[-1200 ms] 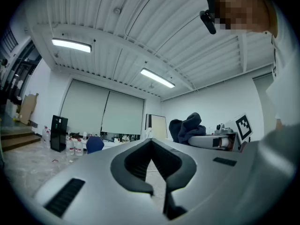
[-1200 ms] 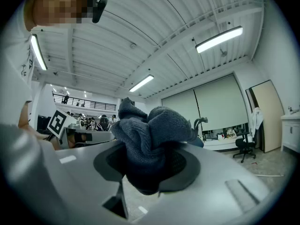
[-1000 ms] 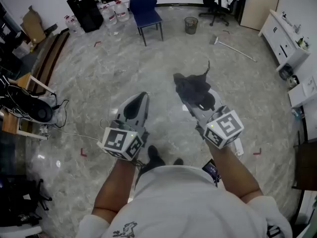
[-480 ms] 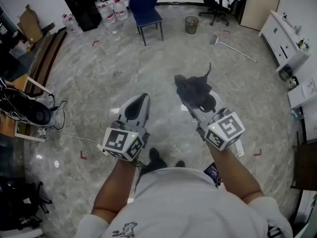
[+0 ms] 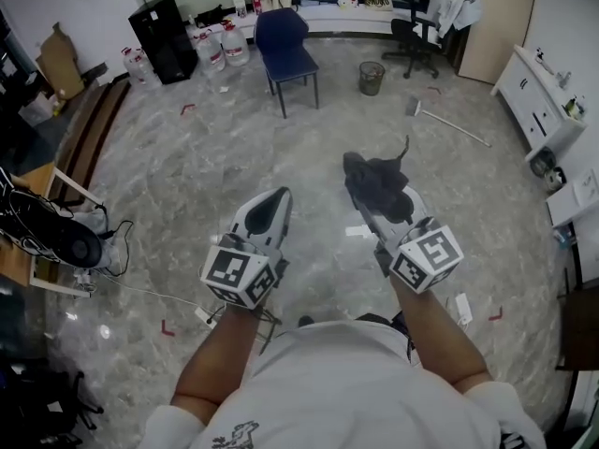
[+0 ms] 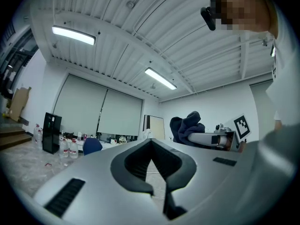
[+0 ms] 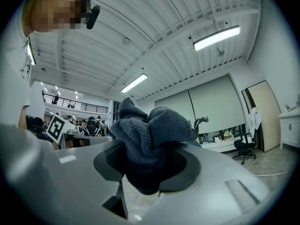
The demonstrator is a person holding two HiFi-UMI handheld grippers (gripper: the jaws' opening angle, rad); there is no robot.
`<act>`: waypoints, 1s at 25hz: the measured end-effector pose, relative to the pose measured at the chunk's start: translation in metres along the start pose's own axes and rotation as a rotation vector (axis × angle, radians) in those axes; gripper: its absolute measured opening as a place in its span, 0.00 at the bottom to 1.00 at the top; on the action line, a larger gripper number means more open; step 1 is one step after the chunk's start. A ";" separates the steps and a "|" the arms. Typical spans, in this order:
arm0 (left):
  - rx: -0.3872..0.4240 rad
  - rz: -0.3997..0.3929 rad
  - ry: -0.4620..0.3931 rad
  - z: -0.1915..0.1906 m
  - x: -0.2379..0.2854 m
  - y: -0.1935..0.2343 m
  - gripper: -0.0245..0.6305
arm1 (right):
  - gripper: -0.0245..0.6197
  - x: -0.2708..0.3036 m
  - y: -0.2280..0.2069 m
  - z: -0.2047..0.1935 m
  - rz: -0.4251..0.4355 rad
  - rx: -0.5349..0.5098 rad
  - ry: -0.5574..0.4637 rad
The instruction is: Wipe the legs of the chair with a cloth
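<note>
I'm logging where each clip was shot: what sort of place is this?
Likely an office or lab workroom: a wide polished floor, a blue chair and water jugs by a long counter, a swivel chair, and white cabinets.

The cloth (image 7: 154,125) is dark grey knitted fabric, nubbly and matt. The shells of the right gripper (image 7: 143,146) and the left gripper (image 6: 151,146) look like smooth pale grey plastic with a soft sheen; their inner pads are black and dull. The floor (image 5: 187,157) is grey, marble-like stone, polished and glossy. The far chair (image 5: 285,50) has matt blue fabric upholstery and thin dark legs, seemingly metal. At the far left leans brown cardboard (image 5: 58,54).
</note>
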State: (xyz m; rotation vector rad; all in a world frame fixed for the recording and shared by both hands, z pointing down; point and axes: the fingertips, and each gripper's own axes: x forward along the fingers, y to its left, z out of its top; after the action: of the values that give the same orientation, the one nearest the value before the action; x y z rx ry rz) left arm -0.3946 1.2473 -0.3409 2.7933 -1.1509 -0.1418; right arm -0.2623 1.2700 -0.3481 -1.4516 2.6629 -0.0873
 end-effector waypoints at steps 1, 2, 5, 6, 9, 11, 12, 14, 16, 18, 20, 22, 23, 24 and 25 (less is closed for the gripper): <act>0.003 -0.005 0.000 0.003 0.005 0.010 0.05 | 0.27 0.011 -0.004 0.000 -0.005 0.002 -0.004; 0.005 -0.006 -0.001 0.005 0.012 0.019 0.05 | 0.27 0.023 -0.009 0.000 -0.007 0.004 -0.005; 0.004 -0.002 0.002 0.003 0.037 0.045 0.05 | 0.27 0.055 -0.031 -0.006 -0.004 0.000 0.002; 0.001 0.001 0.005 0.000 0.048 0.054 0.05 | 0.27 0.066 -0.041 -0.008 -0.002 -0.002 0.005; -0.010 0.012 0.017 -0.010 0.092 0.081 0.05 | 0.27 0.102 -0.082 -0.020 0.009 0.003 0.021; -0.010 0.024 0.024 -0.013 0.128 0.100 0.05 | 0.27 0.128 -0.116 -0.027 0.020 -0.005 0.026; -0.009 0.034 0.023 -0.014 0.149 0.109 0.05 | 0.27 0.141 -0.135 -0.029 0.028 -0.008 0.023; -0.012 0.061 0.014 -0.018 0.195 0.128 0.05 | 0.27 0.167 -0.182 -0.027 0.045 -0.009 0.019; -0.018 0.083 0.014 -0.020 0.247 0.140 0.05 | 0.27 0.191 -0.232 -0.022 0.060 0.000 0.020; -0.021 0.091 0.027 -0.020 0.296 0.148 0.05 | 0.27 0.212 -0.280 -0.013 0.073 0.004 0.027; -0.021 0.100 0.034 -0.019 0.337 0.155 0.05 | 0.27 0.231 -0.323 -0.004 0.095 -0.003 0.040; -0.018 0.112 0.033 -0.021 0.374 0.164 0.05 | 0.27 0.250 -0.361 0.000 0.114 -0.017 0.044; -0.020 0.117 0.033 -0.022 0.392 0.169 0.05 | 0.27 0.259 -0.379 0.002 0.119 -0.021 0.043; -0.021 0.119 0.035 -0.022 0.409 0.173 0.05 | 0.27 0.267 -0.395 0.003 0.121 -0.021 0.042; -0.018 0.120 0.038 -0.022 0.424 0.179 0.05 | 0.27 0.276 -0.408 0.004 0.123 -0.019 0.042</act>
State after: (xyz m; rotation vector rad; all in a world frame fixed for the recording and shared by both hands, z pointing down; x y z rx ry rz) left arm -0.2158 0.8235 -0.3110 2.6903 -1.2976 -0.0877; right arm -0.0697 0.8164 -0.3294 -1.3008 2.7866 -0.0829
